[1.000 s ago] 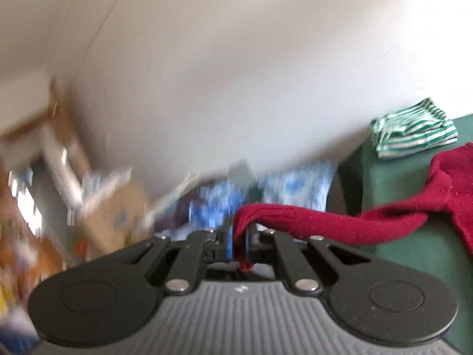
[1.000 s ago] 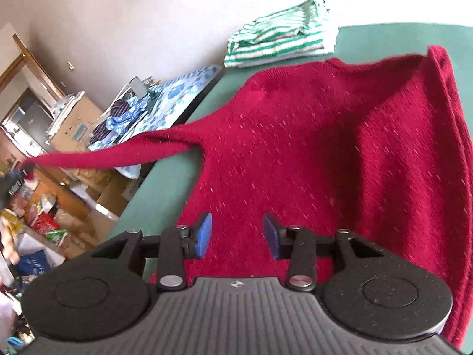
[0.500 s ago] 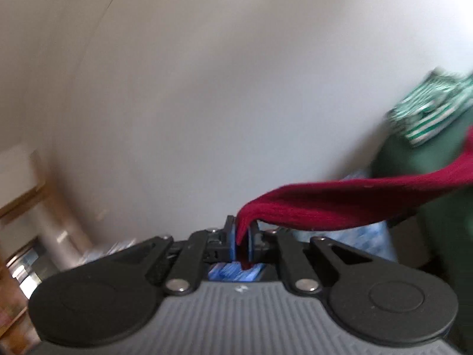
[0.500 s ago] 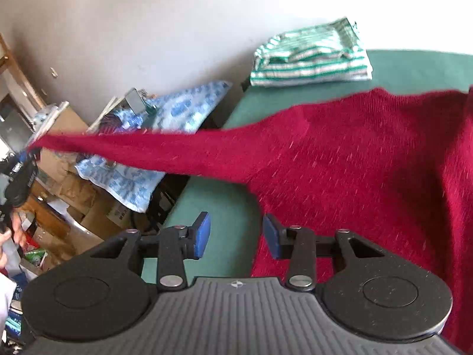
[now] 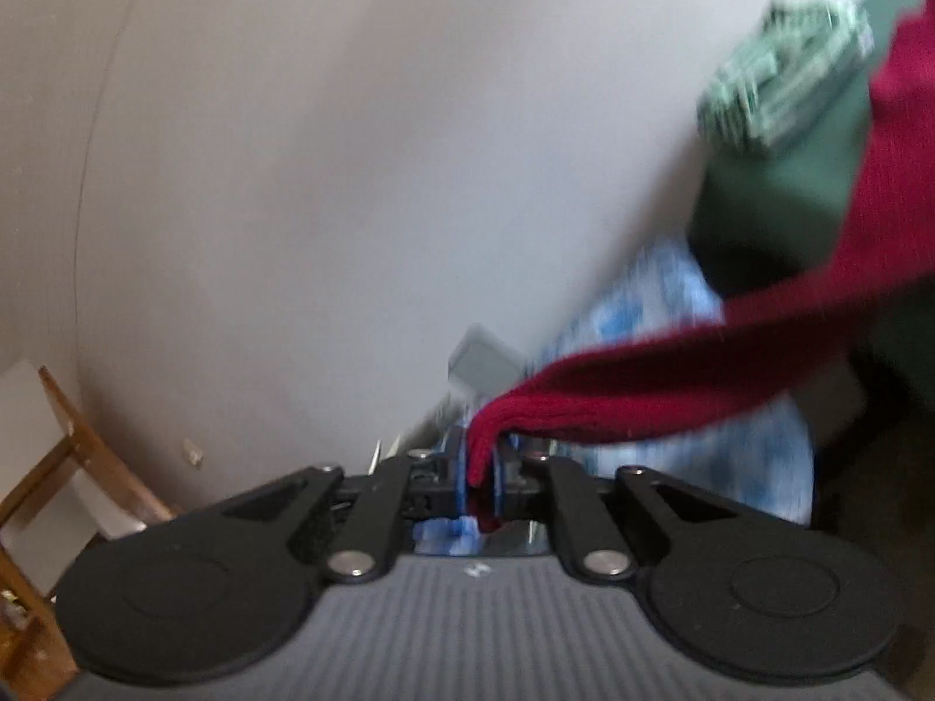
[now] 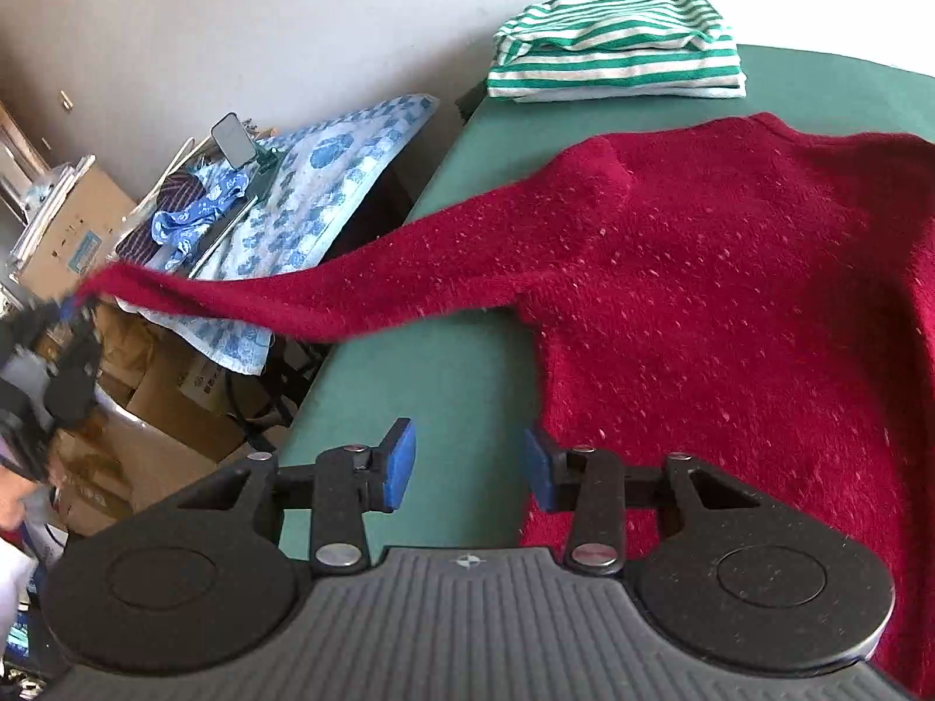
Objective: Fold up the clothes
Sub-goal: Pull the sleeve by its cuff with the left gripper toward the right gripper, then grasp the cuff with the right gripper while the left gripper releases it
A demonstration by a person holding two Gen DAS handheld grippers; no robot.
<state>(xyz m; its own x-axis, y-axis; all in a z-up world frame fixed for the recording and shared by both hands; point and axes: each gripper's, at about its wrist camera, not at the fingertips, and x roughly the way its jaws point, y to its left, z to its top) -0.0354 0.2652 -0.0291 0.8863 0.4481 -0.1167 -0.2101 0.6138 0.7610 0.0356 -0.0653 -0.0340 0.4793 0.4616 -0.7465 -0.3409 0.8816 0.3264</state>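
Note:
A red knit sweater [image 6: 730, 292] lies spread on the green table [image 6: 444, 385]. Its left sleeve [image 6: 350, 292] stretches out past the table's left edge. My left gripper [image 5: 482, 467] is shut on the cuff of that sleeve [image 5: 672, 385], held in the air off the table; in the right wrist view it appears blurred at the far left [image 6: 64, 315]. My right gripper [image 6: 467, 464] is open over the bare table, its right pad just at the sweater's side edge below the armpit, with nothing between the pads.
A folded green-and-white striped garment [image 6: 613, 52] sits at the table's far corner by the wall. Left of the table are a blue patterned cloth [image 6: 304, 193], cardboard boxes [image 6: 70, 228] and clutter. A wooden chair [image 5: 76, 467] stands by the wall.
The left gripper has rolled and sunk while drawing the sleeve out straight to the left of the table. The right gripper has slid left from over the sweater's body to its side edge.

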